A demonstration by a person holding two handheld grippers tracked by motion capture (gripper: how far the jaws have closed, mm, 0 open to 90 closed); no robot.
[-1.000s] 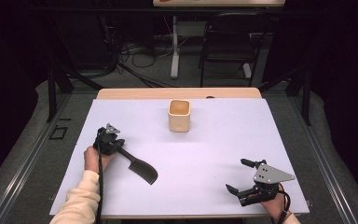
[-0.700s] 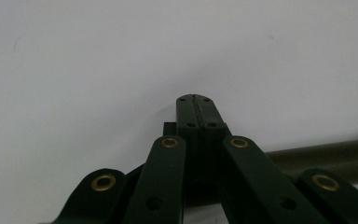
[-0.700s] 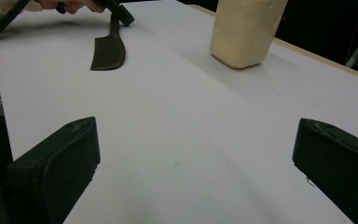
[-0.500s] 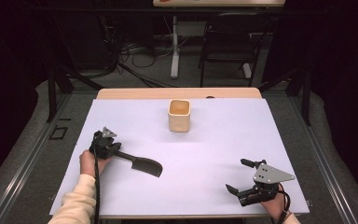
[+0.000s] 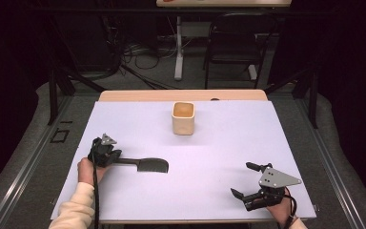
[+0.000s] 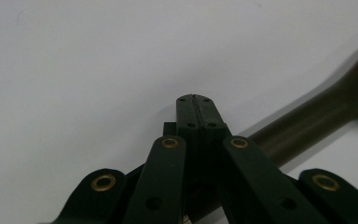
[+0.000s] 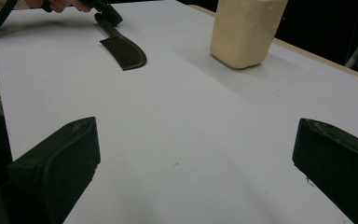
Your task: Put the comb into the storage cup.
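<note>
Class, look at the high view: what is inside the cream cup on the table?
The cream cup stands open-topped; its visible inside looks bare, cream-coloured. The near wall hides the lower interior, so something small there cannot be ruled out.

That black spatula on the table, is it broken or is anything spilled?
Nothing stands out. The black spatula looks whole; the left gripper is shut on its handle. The cream cup stands upright, and nothing is spilled on the white table. The right gripper is open.
</note>
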